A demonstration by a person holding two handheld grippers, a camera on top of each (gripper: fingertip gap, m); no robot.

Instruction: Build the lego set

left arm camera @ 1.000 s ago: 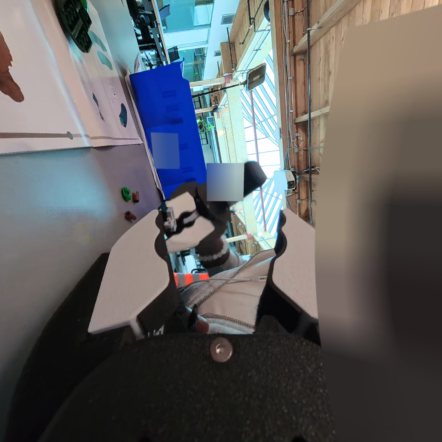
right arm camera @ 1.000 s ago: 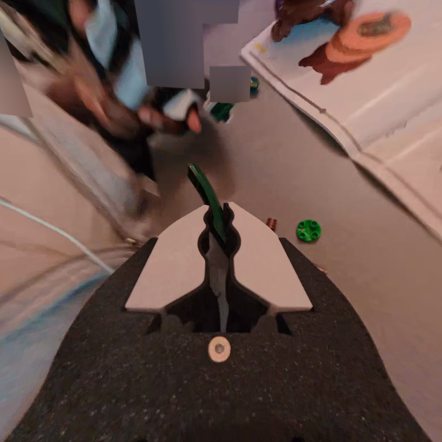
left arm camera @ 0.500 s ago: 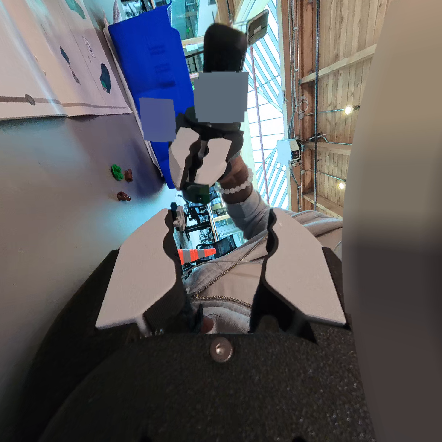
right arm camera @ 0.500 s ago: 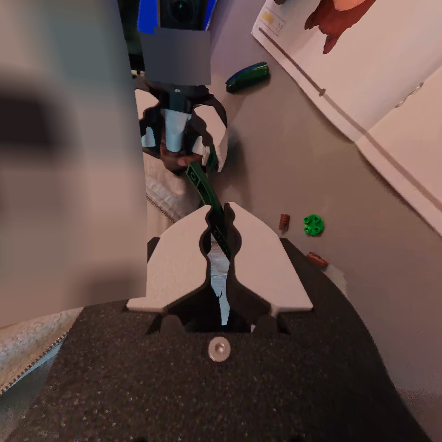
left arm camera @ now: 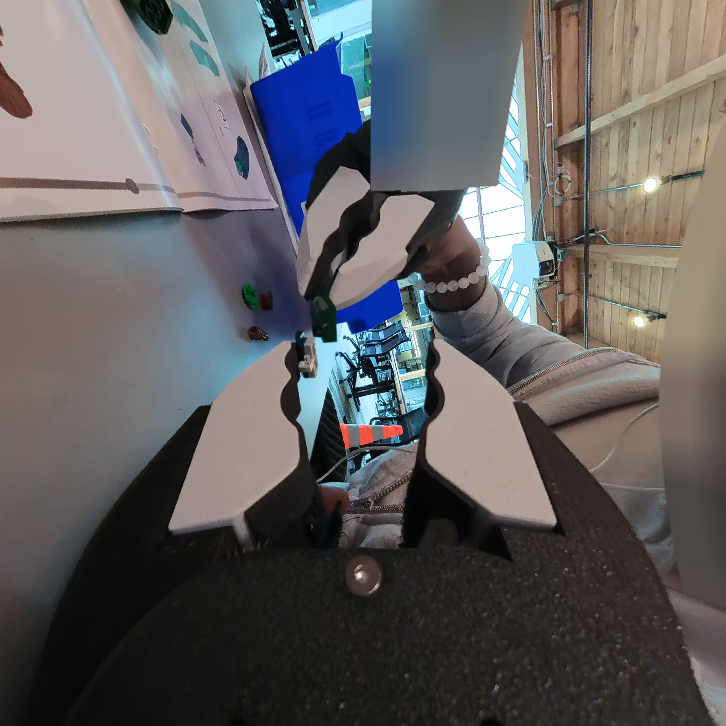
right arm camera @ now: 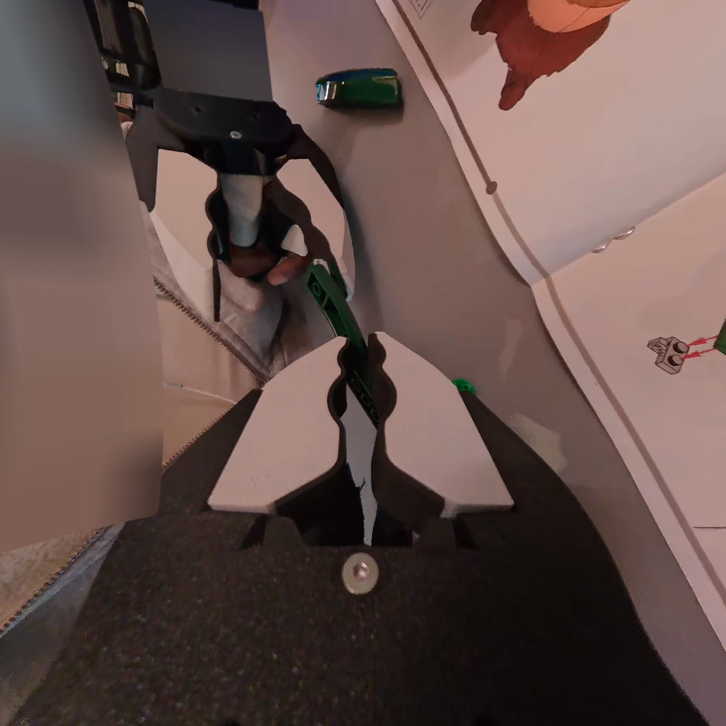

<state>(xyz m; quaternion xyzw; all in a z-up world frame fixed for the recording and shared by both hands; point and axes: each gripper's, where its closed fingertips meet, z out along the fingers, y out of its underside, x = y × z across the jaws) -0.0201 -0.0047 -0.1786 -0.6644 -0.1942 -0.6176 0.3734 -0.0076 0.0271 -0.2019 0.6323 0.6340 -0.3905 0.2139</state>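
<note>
My right gripper [right arm camera: 359,338] is shut on a dark green curved lego piece [right arm camera: 341,310], which sticks out forward from its tips. In the left wrist view the right gripper [left arm camera: 318,290] comes from above with the green piece [left arm camera: 323,314] just beyond my left fingertips. My left gripper [left arm camera: 361,345] is open, jaws wide apart. A small grey lego piece [left arm camera: 307,359] with a dark green bit sits against the left fingertip only; the other pad stands clear of it. In the right wrist view the green piece's far end reaches one white finger [right arm camera: 318,204] of the left gripper.
On the grey table [left arm camera: 98,314] lie a bright green round piece [left arm camera: 249,295] and two small brown pieces [left arm camera: 257,333]. Another dark green curved piece [right arm camera: 359,87] lies near the open instruction booklet [right arm camera: 589,157]. A blue bin [left arm camera: 306,118] stands behind. A person's sleeve [left arm camera: 510,338] is on the right. Left tips to right tips: about 5 cm.
My left jaws have narrowed but stay open, with the grey piece still at the left fingertip. The right gripper and its green piece have come closer to the left fingertips.
</note>
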